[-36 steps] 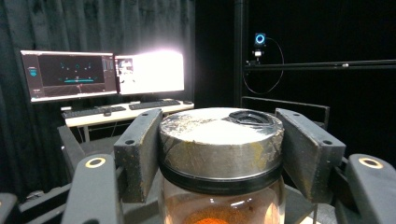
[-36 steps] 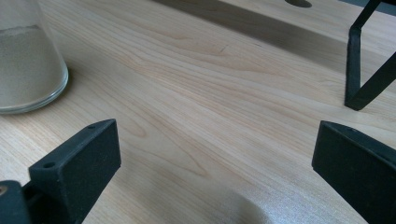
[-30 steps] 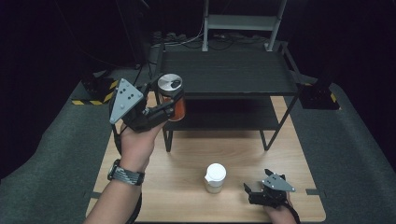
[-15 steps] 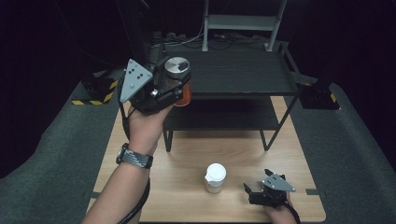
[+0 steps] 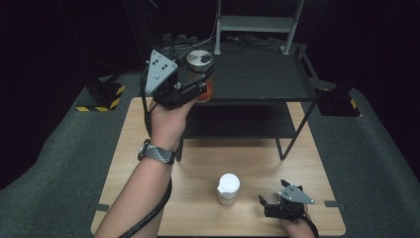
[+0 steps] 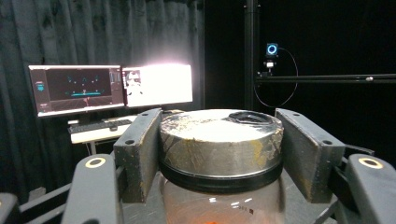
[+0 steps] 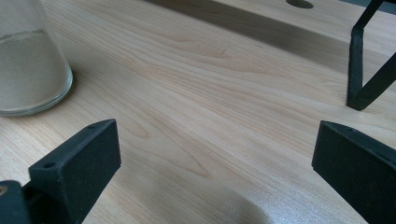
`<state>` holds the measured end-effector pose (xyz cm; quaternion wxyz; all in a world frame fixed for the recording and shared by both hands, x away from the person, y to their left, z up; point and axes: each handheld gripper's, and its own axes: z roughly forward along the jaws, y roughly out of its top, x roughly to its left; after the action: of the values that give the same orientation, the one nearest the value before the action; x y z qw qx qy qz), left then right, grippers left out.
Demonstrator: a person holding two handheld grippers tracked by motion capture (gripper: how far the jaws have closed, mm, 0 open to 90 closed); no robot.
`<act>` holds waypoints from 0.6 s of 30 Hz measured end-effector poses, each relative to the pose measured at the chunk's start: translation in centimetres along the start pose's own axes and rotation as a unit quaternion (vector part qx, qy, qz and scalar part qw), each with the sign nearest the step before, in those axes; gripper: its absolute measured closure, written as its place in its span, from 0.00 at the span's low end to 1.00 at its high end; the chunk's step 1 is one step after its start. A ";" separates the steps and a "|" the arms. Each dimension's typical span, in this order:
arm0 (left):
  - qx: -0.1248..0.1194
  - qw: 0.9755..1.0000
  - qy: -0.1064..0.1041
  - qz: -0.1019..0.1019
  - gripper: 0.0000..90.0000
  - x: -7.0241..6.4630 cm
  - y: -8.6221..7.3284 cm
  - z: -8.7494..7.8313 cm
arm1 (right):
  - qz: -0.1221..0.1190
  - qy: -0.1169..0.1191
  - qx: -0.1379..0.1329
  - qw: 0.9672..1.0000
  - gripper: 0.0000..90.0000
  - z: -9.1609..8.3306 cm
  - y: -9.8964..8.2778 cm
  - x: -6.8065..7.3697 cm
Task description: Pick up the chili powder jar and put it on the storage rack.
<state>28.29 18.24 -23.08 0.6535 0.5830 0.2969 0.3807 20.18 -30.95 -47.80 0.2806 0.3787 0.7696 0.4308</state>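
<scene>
Inspector: Jar (image 5: pixel 200 67) with the metal lid, orange contents showing low in the glass, is carried by the left gripper (image 5: pixel 190 82) just above the front left corner of the black shelf rack (image 5: pixel 257 74). Grip?

Assessor: Clenched on it. In the left gripper view both black pads (image 6: pixel 138 149) press the jar (image 6: pixel 220 144) at lid height, one each side, and the jar stands upright between them. Taking it high at the lid leaves the base free, which I judge suits setting it down on the rack's top deck.

Inspector: Clearance against the rack?

Assessor: Whether the base touches the deck I cannot tell from the high view; the gripper body covers it.

Inspector: Other hand?

Assessor: Right gripper (image 5: pixel 277 204) rests on the wooden table (image 5: pixel 148 129) in front of the rack, near the front edge. Its jaws stand released, wide apart with bare wood between them in the right gripper view. A white-capped bottle (image 5: pixel 228 188) of pale powder stands just beside it, apart from the jaws.

Inspector: Reading?

Assessor: Parked there, likely to keep the path to the rack free, and close to the bottle should that be handled next
</scene>
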 end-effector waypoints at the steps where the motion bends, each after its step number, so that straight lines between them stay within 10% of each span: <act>1: 0.001 1.000 0.001 -0.001 0.38 0.0 -0.1 0.2 | 0.000 0.000 0.000 1.000 0.00 0.0 0.0 0.0; 18: 0.017 1.000 0.014 -0.006 0.38 -0.2 -0.8 3.1 | 0.000 0.003 -0.001 1.000 0.00 0.0 0.0 -0.1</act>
<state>30.93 16.38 -23.47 0.6418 0.5864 0.3160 0.3800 20.21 -31.07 -47.82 0.2785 0.3766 0.7701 0.4331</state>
